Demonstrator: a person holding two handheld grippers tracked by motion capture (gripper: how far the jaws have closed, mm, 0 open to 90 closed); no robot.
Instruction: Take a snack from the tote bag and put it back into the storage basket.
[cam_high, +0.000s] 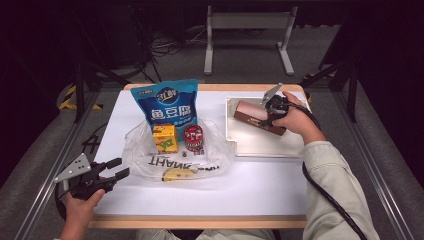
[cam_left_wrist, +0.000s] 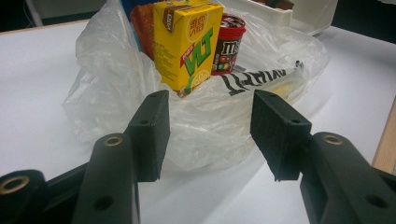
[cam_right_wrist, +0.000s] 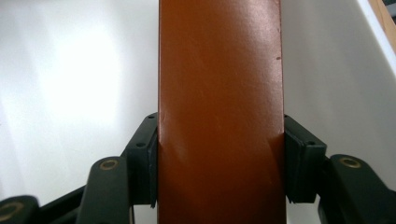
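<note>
The right gripper (cam_high: 270, 111) is clamped on the sides of a long reddish-brown box (cam_high: 256, 118) lying in the shallow white tray (cam_high: 260, 146). Well left of that tray, the left gripper (cam_high: 116, 168) rests with jaws apart, beside a crumpled clear plastic bag (cam_high: 137, 155) on the white surface (cam_high: 250, 185).

Long brown rectangular box (cam_right_wrist: 220, 112) runs off top and bottom edges of the right gripper view, so its ends and any label can't be read there; in the high view the right gripper (cam_high: 271, 111) and the person's hand cover its near end. Clear crumpled plastic bag (cam_left_wrist: 116, 88) hides the lower part of the yellow lemon-tea carton (cam_left_wrist: 187, 44) and the red round candy tub (cam_left_wrist: 228, 44) (tub's lettering partly cut by the carton). Black print on the bag is folded, illegible. Small yellow item (cam_high: 179, 174) under the plastic is too blurred to identify. Blue snack pouch (cam_high: 169, 104): bottom hidden behind carton, approx. a third.
</note>
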